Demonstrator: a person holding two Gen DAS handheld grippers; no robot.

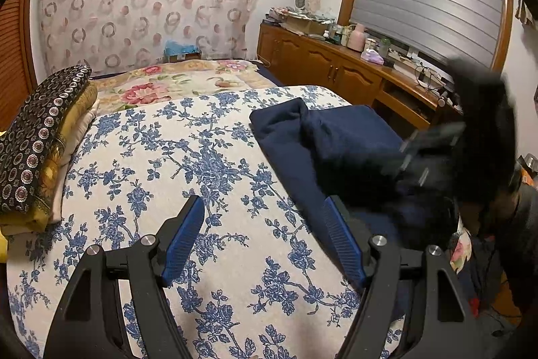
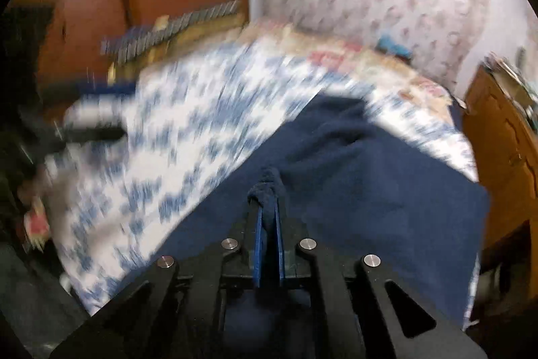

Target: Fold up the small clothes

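On the floral bedspread we clamp our right gripper on the navy garment's edge to fold it, while our left gripper waits with jaws apart, empty.

no text or label can be read anywhere.

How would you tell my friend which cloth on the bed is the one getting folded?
Find the bed with the blue-flowered bedspread. On its right side, near the wooden cabinets, lies the dark blue garment, with the right gripper shut on a pinch of it. It is plain navy with no pattern, unlike the dotted and yellow folded pile by the left edge.
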